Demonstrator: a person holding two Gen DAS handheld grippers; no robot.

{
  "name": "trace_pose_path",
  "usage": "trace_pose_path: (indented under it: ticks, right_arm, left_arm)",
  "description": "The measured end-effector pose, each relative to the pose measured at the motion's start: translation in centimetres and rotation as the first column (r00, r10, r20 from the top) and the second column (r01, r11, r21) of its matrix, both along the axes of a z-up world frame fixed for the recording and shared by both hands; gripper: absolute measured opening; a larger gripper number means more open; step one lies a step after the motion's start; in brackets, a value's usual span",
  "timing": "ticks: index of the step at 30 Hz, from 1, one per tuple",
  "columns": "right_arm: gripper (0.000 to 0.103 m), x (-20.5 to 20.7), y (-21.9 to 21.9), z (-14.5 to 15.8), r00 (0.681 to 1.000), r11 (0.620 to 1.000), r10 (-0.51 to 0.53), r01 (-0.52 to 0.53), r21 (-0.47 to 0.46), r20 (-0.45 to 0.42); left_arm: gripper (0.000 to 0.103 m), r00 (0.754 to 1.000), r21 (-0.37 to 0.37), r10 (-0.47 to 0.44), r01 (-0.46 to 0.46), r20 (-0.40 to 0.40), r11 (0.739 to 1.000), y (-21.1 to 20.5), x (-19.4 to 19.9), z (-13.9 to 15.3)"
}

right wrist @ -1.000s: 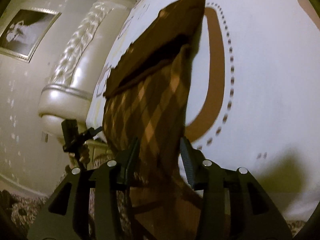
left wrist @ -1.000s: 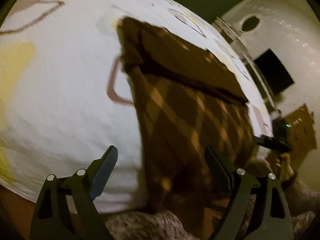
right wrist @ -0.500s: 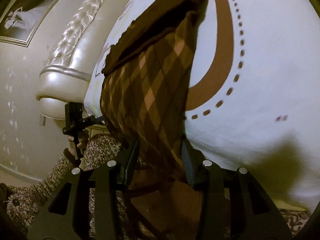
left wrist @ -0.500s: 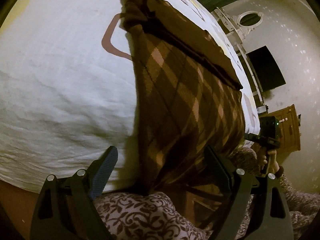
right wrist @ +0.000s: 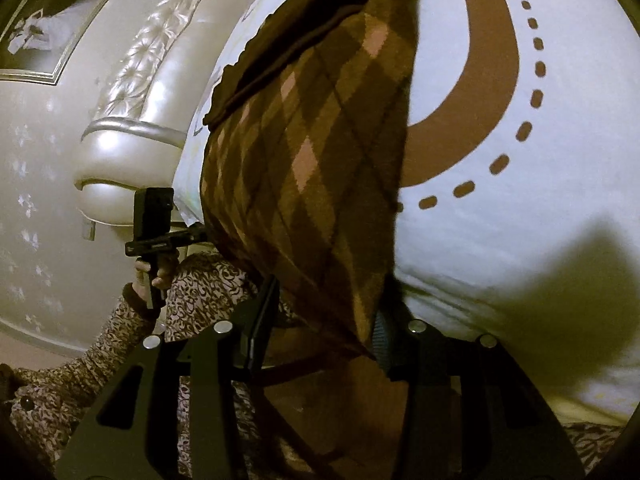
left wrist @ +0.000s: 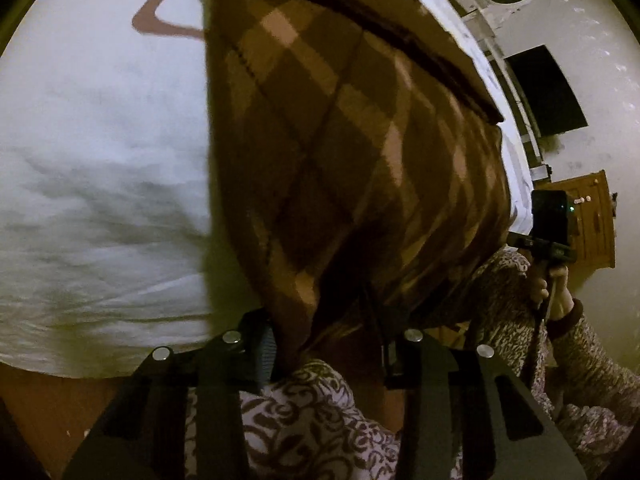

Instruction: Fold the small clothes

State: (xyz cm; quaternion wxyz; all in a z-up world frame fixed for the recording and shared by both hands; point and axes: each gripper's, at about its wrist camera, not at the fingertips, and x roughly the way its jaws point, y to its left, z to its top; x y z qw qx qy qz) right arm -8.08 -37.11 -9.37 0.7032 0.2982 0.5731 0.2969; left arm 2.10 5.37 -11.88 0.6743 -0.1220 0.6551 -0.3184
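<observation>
A brown argyle knit garment (left wrist: 352, 152) with a dark brown band at its far end lies on the white bed sheet (left wrist: 100, 140) and hangs over the near edge. My left gripper (left wrist: 328, 352) is shut on its near hem at one corner. My right gripper (right wrist: 324, 328) is shut on the same garment (right wrist: 320, 152) at the other near corner. Each gripper shows in the other's view, the right one (left wrist: 550, 232) and the left one (right wrist: 160, 220), held in a hand.
The sheet has brown printed shapes (right wrist: 480, 80). A padded pearl headboard (right wrist: 132, 100) and a framed picture (right wrist: 44, 36) are at the left. A wooden cabinet (left wrist: 592, 224) and dark screen (left wrist: 548, 92) stand at the right. The person's patterned sleeves (left wrist: 320, 420) are close below.
Both grippers moved in along the near hem. The left gripper, open before, has closed on the garment. The garment's near edge has come up off the bed edge.
</observation>
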Motion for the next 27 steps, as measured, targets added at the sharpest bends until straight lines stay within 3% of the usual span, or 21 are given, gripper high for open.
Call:
trace_pose_path:
  ticks: [2, 4, 7, 14, 20, 22, 27]
  right_arm:
    - [0.025, 0.0, 0.0, -0.1, 1.0, 1.0, 0.007, -0.007, -0.023, 0.009]
    - [0.013, 0.0, 0.0, -0.3, 1.0, 0.999, 0.012, -0.012, -0.034, 0.004]
    - [0.004, -0.2, 0.3, -0.2, 1.0, 0.998, 0.024, -0.024, -0.05, 0.015]
    - [0.003, 0.2, -0.2, 2.7, 0.995, 0.999, -0.012, 0.008, 0.039, 0.102]
    - [0.003, 1.5, -2.4, 4.9, 0.981, 0.989, -0.105, 0.085, 0.123, 0.161]
    - [0.003, 2.3, -3.4, 5.2, 0.974, 0.982, -0.144, 0.118, 0.15, 0.173]
    - [0.003, 5.2, -5.7, 5.2, 0.949, 0.958, -0.252, 0.218, 0.185, 0.19]
  left_arm:
    - [0.038, 0.999, 0.028, -0.007, 0.008, -0.038, 1.0, -0.2, -0.1, -0.5]
    - [0.019, 0.998, 0.037, 0.017, -0.015, -0.063, 0.999, 0.1, 0.0, -0.9]
    - [0.004, 0.998, -0.007, 0.06, -0.061, -0.021, 0.998, 0.9, -0.3, -0.2]
    - [0.003, 0.986, -0.126, 0.166, -0.161, 0.031, 0.979, 2.9, 0.0, 1.8]
    - [0.003, 0.952, -0.33, 0.294, -0.251, 0.086, 0.91, 5.3, 1.8, 5.6]
    - [0.003, 0.944, -0.345, 0.314, -0.262, 0.103, 0.901, 5.5, 2.8, 6.5]
    - [0.003, 0.937, -0.291, 0.329, -0.283, 0.119, 0.914, 4.6, 5.5, 6.9]
